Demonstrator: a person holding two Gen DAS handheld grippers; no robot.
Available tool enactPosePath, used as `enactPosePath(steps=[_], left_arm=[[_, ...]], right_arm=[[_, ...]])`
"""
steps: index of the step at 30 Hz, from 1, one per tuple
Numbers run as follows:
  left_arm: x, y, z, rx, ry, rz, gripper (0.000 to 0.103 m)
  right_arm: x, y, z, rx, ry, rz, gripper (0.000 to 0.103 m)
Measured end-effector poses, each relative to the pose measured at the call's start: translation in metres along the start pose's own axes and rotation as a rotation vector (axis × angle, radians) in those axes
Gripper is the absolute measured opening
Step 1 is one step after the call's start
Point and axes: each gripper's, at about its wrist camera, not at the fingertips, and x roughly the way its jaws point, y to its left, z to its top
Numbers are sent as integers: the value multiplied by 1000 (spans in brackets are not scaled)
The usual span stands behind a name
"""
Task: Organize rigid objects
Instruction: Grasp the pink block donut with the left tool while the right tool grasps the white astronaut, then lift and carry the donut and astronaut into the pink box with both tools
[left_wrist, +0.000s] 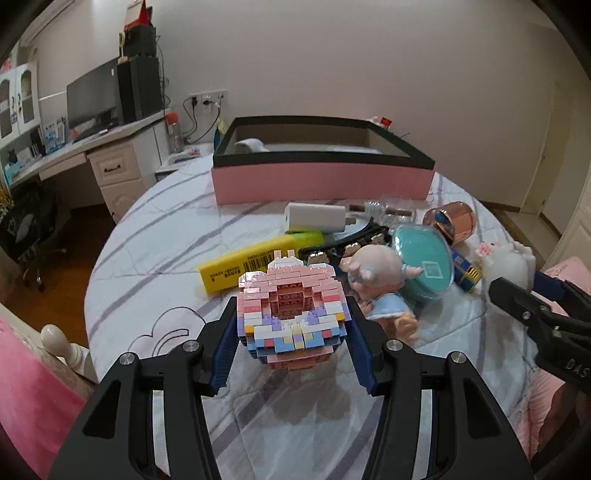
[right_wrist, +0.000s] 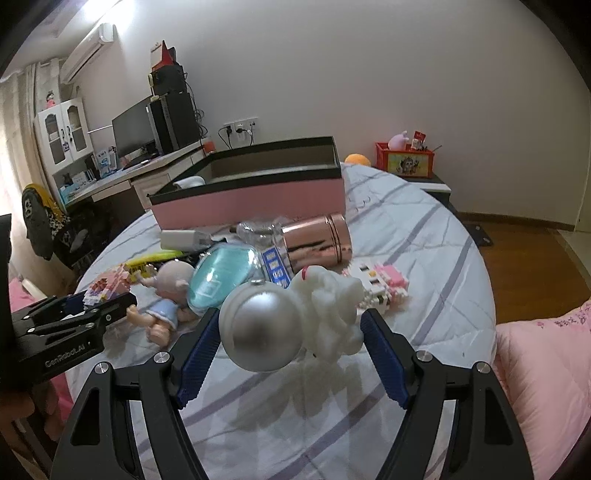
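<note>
Bedsheet (left_wrist: 155, 258) striped; desk (left_wrist: 74, 147) beyond

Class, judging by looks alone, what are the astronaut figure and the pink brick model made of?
Astronaut figure: likely hard plastic; matte white ridged suit, satin silver helmet showing a soft highlight.
Pink brick model: small glossy plastic building bricks; visible studs and stepped seams between pastel pieces.

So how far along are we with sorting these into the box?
Barely started: the pink box holds one white item. In hand: left gripper clamps the brick model; right gripper straddles the astronaut figure, open. The doll, teal case and yellow box remain.
</note>
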Motion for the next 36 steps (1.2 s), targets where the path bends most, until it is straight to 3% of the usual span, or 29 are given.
enactPosePath(steps=[13,18,19,28,29,31,36], left_arm=[[-21,-2,19,19,-66,-29,54],[-19,-4,24,26,-64,-41,54],[-18,-5,24,26,-62,-43,54],[-9,-5,20,29,-31,-45,54],[-9,-5,20,29,-32,-46,54],[-9,-5,21,33,-36,-46,54],[-10,-9,25,43,-45,-49,54]], right_arm=[[-15,18,17,-33,-51,2,76],[-1,16,21,-20,-8,29,76],[4,13,18,2,14,50,67],[34,2,-7,58,98,33,67],[34,1,-8,55,94,35,67],[30,2,-9,42,77,22,55],[23,5,-5,8,53,12,54]])
